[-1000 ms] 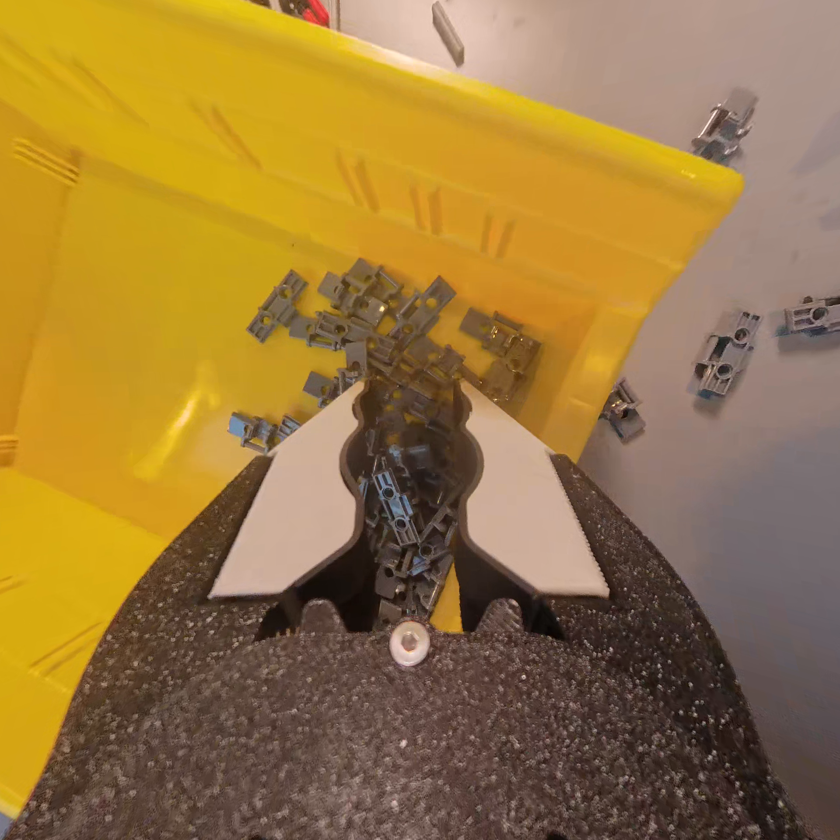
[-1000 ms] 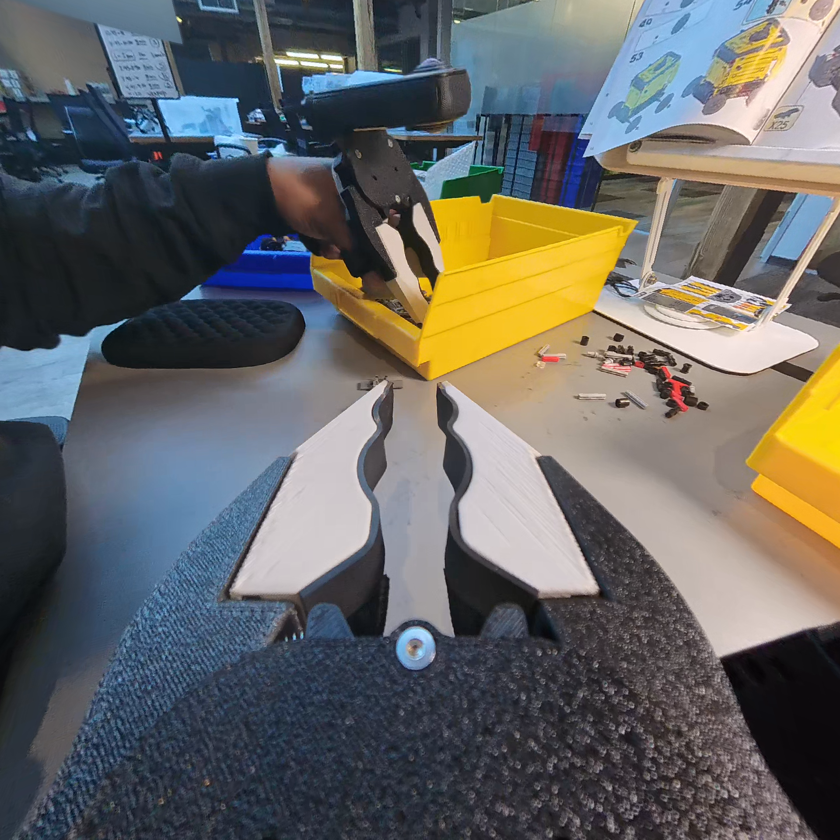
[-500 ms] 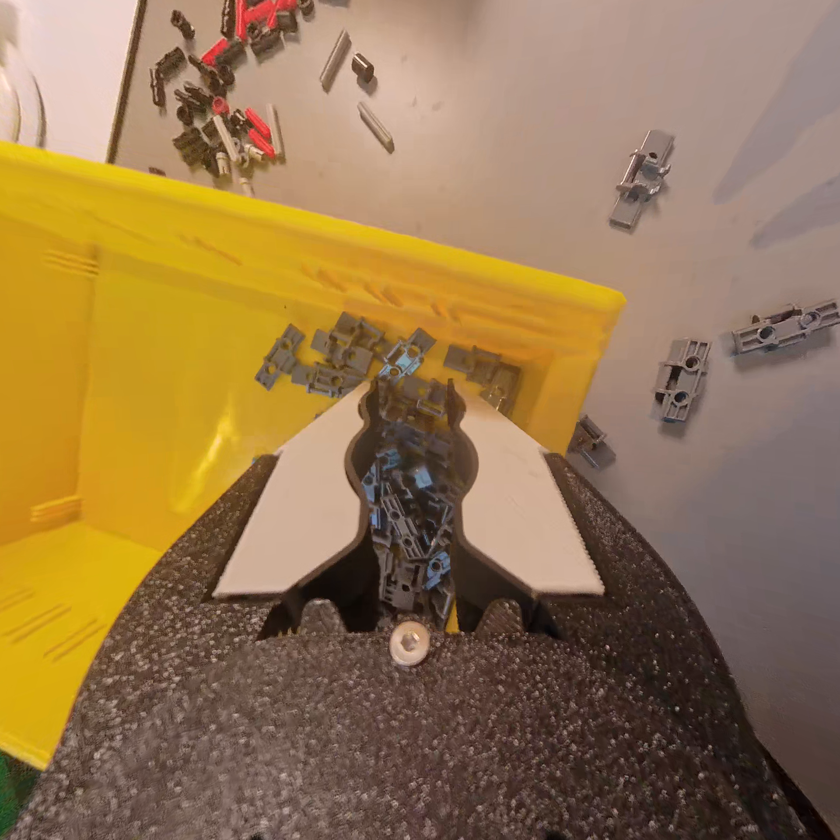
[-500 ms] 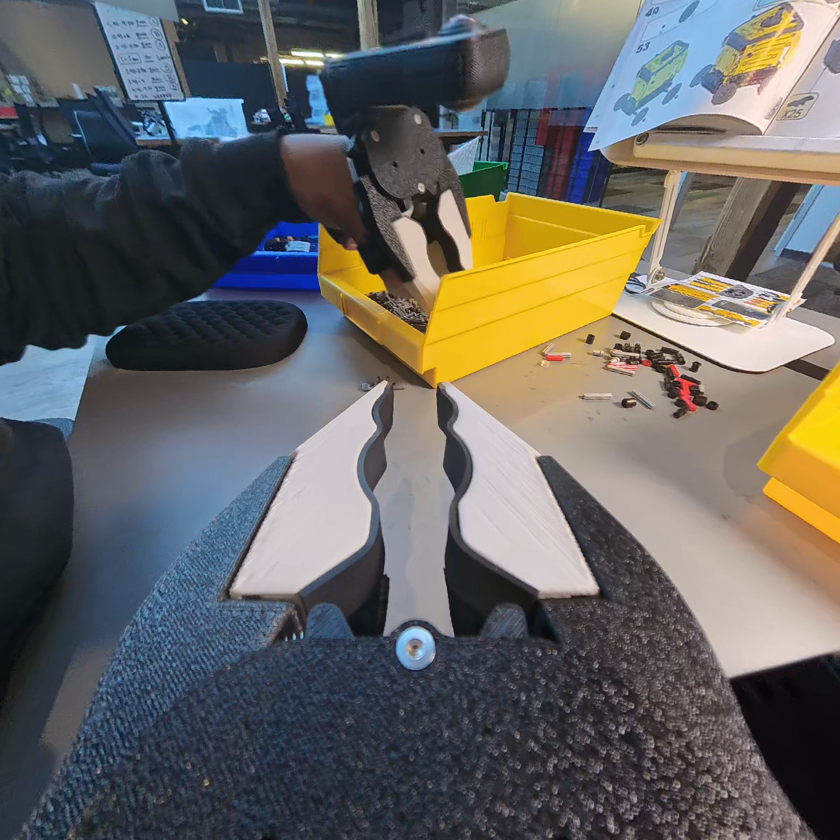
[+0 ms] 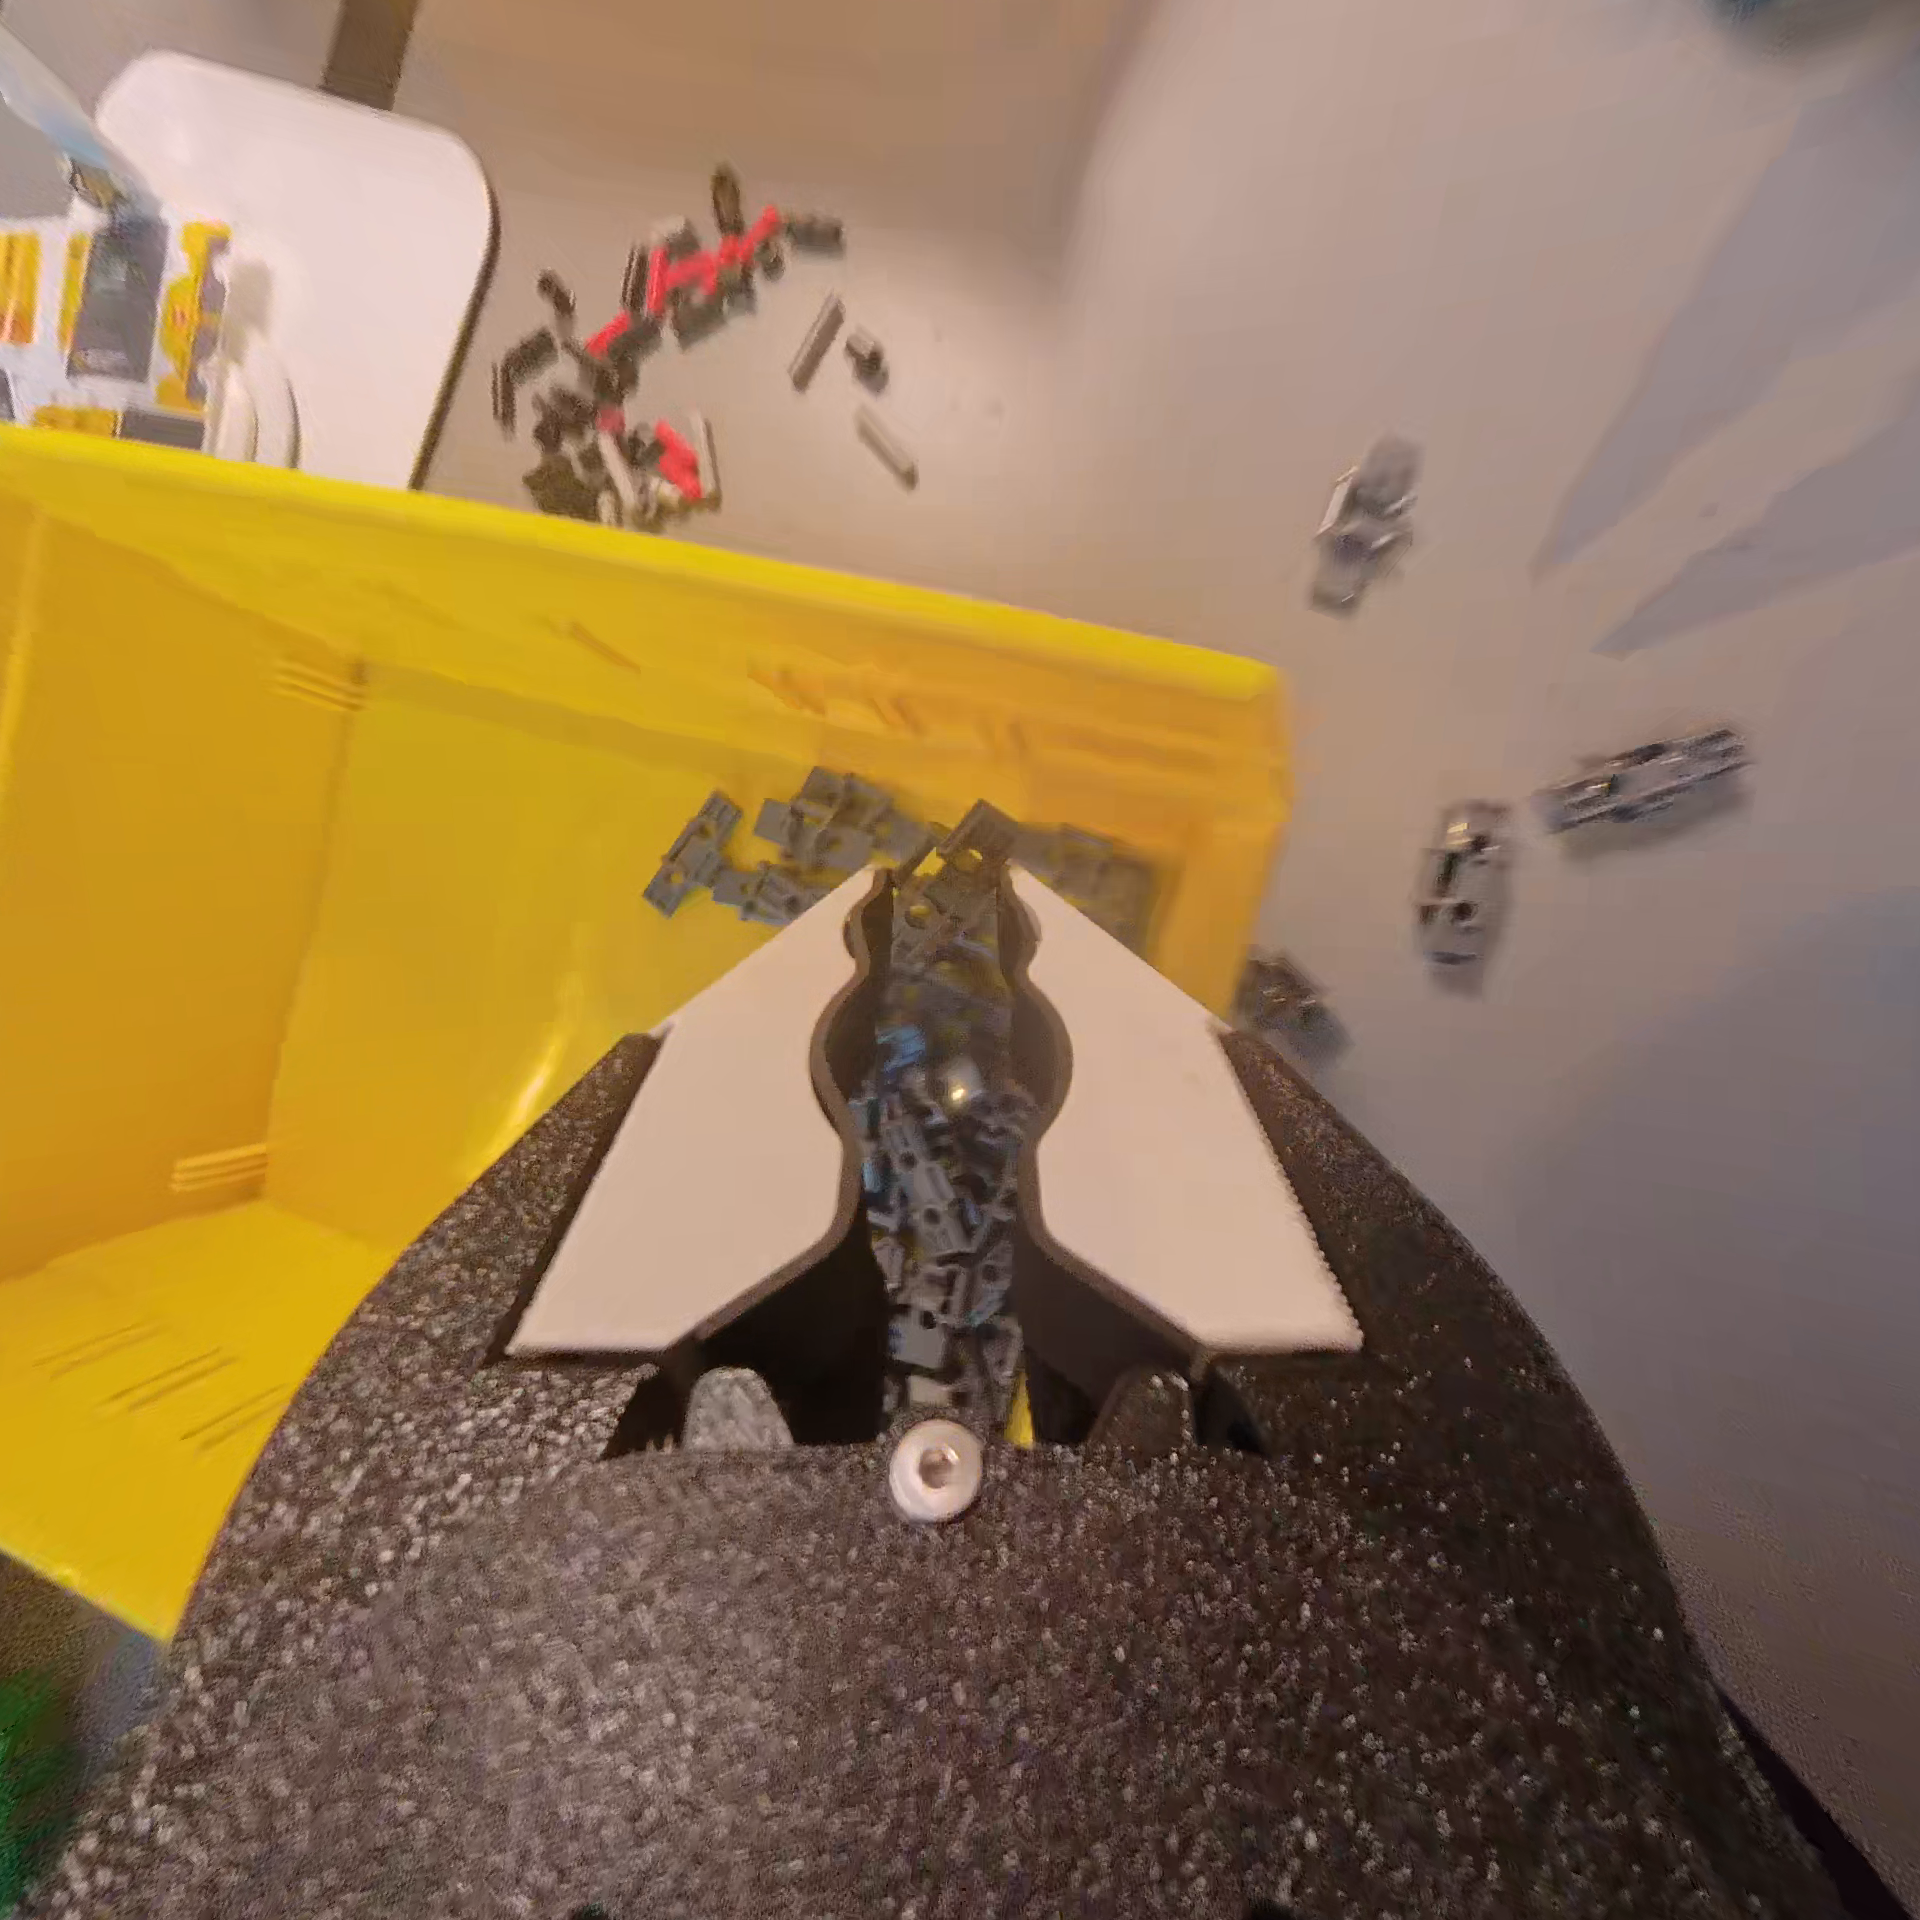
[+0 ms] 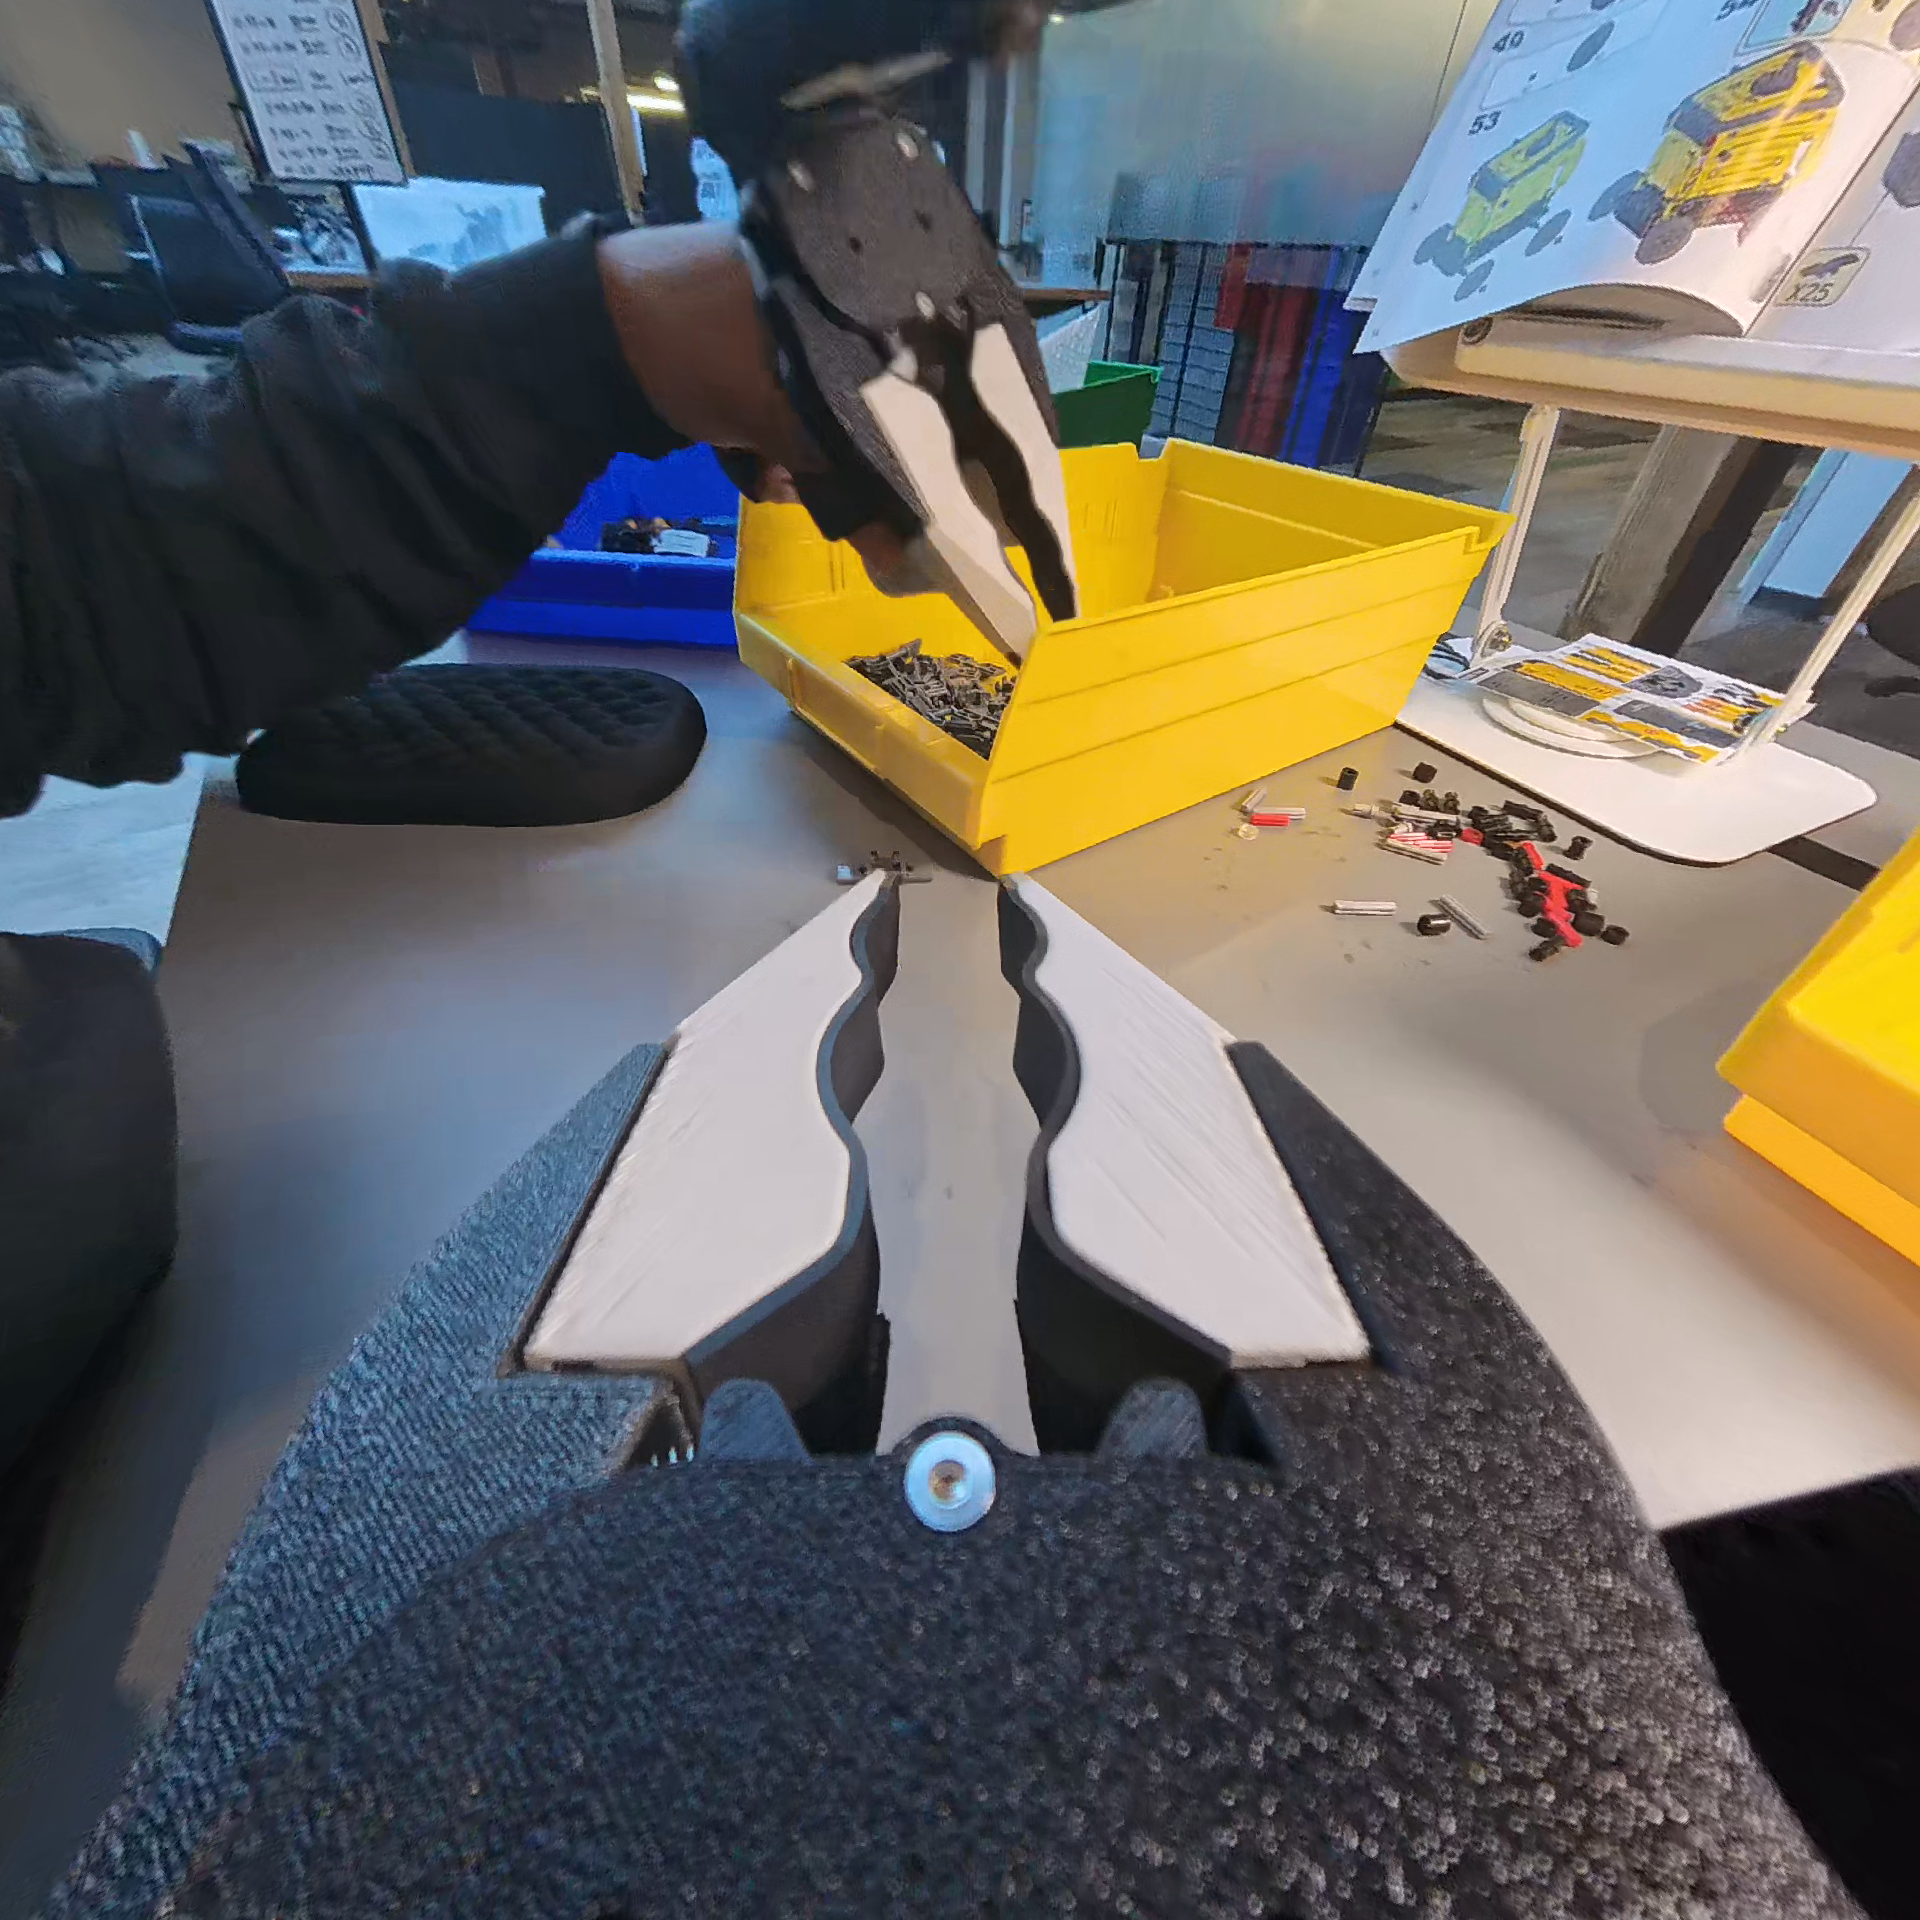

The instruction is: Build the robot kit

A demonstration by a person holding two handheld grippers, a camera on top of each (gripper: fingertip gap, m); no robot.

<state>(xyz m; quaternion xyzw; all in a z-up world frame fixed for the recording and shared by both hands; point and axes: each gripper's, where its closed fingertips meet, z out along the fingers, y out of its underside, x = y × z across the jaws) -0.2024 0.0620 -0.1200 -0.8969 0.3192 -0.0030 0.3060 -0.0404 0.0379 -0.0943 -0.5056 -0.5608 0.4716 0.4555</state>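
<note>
Left wrist view: grey piece between gripper tips

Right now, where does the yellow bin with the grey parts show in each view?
Left wrist view: yellow bin fills the left and centre, just beyond the left tool.
Right wrist view: upper centre, far side of the table.
Shared landmark: the pile of red and black pieces beside the bin.

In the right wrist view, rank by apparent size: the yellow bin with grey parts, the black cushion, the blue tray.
1. Yellow bin
2. Black cushion
3. Blue tray, though partly hidden and farther back, so its true size is uncertain.
</note>
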